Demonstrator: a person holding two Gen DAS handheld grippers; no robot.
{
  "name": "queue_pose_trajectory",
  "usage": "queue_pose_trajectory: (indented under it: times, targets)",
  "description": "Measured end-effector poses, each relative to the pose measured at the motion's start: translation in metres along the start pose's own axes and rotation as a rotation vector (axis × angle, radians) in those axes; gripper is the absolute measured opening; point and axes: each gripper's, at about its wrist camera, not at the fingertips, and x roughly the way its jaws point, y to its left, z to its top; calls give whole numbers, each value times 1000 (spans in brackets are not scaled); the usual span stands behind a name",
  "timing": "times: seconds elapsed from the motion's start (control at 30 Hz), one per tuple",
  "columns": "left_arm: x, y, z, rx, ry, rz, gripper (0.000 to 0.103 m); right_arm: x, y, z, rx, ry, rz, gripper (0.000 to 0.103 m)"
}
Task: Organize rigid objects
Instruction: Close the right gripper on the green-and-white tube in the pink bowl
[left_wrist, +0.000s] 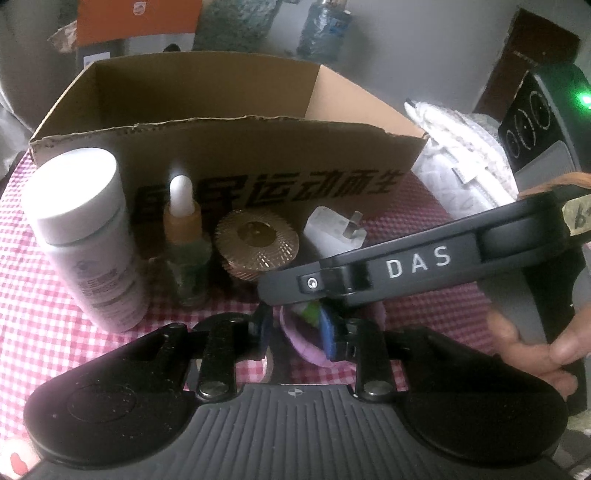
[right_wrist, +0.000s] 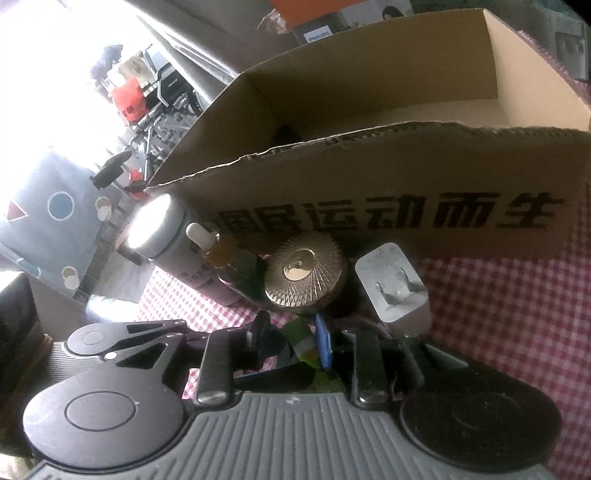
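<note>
A small purple and green item (left_wrist: 301, 343) lies low on the red checked cloth (left_wrist: 44, 295), between the blue pads of my left gripper (left_wrist: 297, 332). The jaws stand slightly apart, with a dark gap on the left side. My right gripper (left_wrist: 280, 295) reaches in from the right, its tip over the same item. In the right wrist view the green part of the item (right_wrist: 301, 338) sits between the right gripper's (right_wrist: 291, 338) slightly parted fingers. Behind it stand a white bottle (left_wrist: 81, 229), a dropper bottle (left_wrist: 186, 251), a gold-lidded jar (left_wrist: 256, 243) and a white plug charger (left_wrist: 328, 232).
An open cardboard box (left_wrist: 258, 147) with black lettering stands just behind the row of objects. Inside it, a dark thing (right_wrist: 286, 133) shows in the near corner. A white folded cloth (left_wrist: 461, 155) and a black device with a green light (left_wrist: 535, 122) lie at the right. A hand (left_wrist: 535, 347) holds the right gripper's handle.
</note>
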Motion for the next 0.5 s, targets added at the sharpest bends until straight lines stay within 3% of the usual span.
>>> queue_pose_trajectory:
  times: [0.17, 0.5]
  targets:
    - [8, -3, 4, -22, 3, -17, 28, -2, -9, -4, 40, -12, 41, 27]
    - [-4, -22, 7, 25, -76, 6, 23, -32, -27, -18, 129, -112, 127, 23]
